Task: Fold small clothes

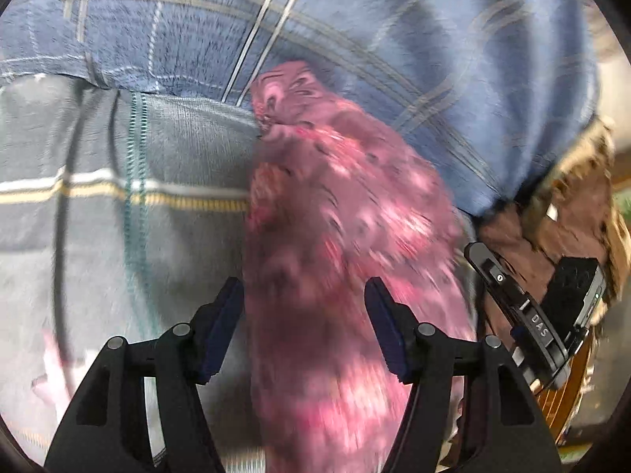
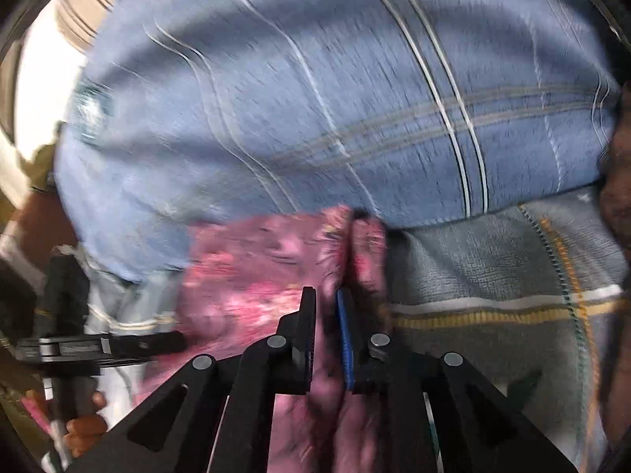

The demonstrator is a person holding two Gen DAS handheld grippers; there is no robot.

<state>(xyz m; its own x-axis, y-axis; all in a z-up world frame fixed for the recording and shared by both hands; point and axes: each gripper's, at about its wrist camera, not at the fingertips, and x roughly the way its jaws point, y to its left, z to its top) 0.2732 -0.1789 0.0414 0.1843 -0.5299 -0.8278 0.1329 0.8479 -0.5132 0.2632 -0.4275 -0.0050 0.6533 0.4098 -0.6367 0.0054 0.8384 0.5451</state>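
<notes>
Both views are fisheye: straight stripes bow outward and a dark circular vignette cuts the corners. Illumination is moderate, diffuse daylight. In the right wrist view a blown-out white glare patch (image 2: 43,63) sits at 10 o'clock. Soft shadow bands cross the blue plaid cloth (image 1: 394,39). Motion blur smears the pink floral garment (image 1: 335,236) in both views, heaviest toward 6 o'clock. The black fingers (image 2: 305,339) remain comparatively sharp.
</notes>
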